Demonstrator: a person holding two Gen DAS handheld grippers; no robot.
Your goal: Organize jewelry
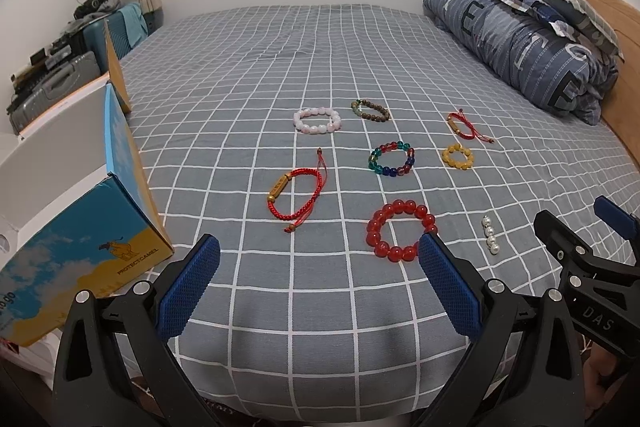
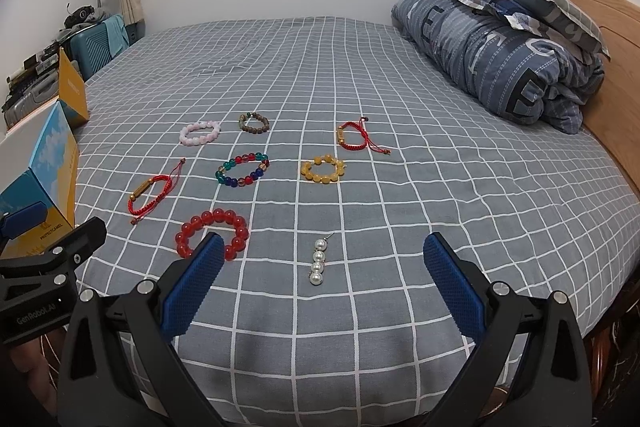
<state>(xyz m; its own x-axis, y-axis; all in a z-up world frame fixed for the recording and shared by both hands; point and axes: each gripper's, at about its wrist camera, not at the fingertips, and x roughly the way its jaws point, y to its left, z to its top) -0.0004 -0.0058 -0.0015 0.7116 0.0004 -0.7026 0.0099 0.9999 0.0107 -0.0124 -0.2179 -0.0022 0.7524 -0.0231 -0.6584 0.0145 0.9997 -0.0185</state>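
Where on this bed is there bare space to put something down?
Bare sheet lies beyond the pink bracelet and brown bracelet, toward the wall; also right of the pearl piece, below the folded quilt. It is crowded among the bracelets near the open box.

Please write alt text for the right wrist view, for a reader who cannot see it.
The open right gripper hovers over a grey checked bed where seven bracelets and a pearl strand lie apart. The pearl strand lies nearest, the red bead bracelet left of it.
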